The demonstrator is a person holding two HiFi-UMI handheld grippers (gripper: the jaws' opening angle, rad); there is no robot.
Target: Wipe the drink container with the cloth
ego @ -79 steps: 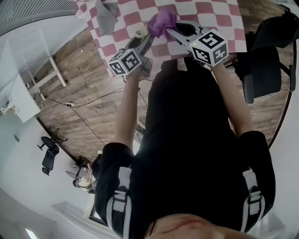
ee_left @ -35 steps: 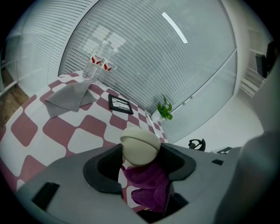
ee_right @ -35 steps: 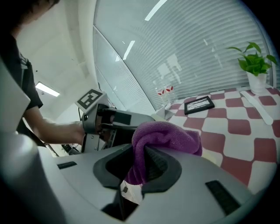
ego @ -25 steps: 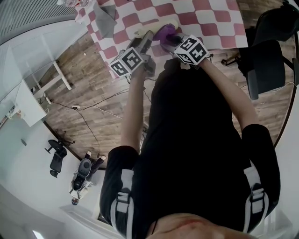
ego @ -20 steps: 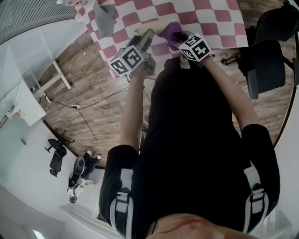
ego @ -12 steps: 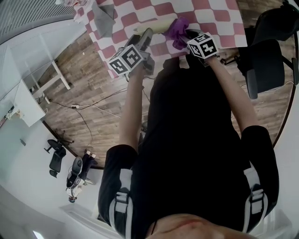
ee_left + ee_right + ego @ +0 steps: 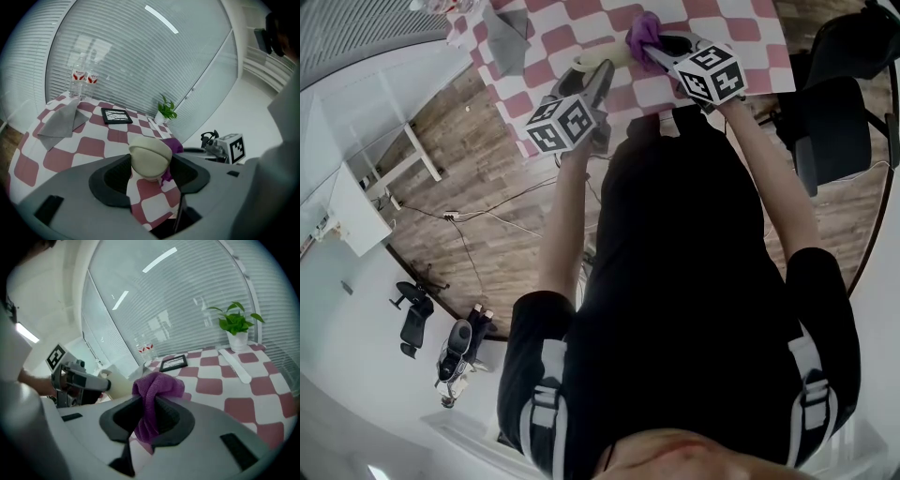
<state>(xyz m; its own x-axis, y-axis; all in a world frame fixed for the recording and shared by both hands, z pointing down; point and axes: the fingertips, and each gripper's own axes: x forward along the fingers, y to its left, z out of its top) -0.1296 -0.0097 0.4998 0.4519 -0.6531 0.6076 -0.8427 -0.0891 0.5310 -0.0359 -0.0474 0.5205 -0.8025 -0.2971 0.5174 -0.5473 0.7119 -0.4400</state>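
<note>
I am holding the drink container (image 7: 150, 157) in the left gripper (image 7: 150, 168), its fingers (image 7: 112, 176) clamped wide on the cream body and the rounded end pointing away from me, over the near part of the tabletop (image 7: 93, 147). I am judging it stiff, smooth and fairly light, so it could twist in the grip. Mid-body, where I am gripping it, looks like the safest hold.

The right gripper (image 7: 151, 420) is pinching the purple cloth (image 7: 157, 390), with its fingers (image 7: 171, 420) closed on a fold. The cloth is looking soft and limp, bunching above the fingers and hanging below. It is sitting just beside the container, though I cannot tell whether they touch.

I am counting one container, one purple cloth, one grey cloth (image 7: 58, 124), two water bottles (image 7: 82, 79), one black frame (image 7: 116, 115) and one potted plant (image 7: 166, 111).
</note>
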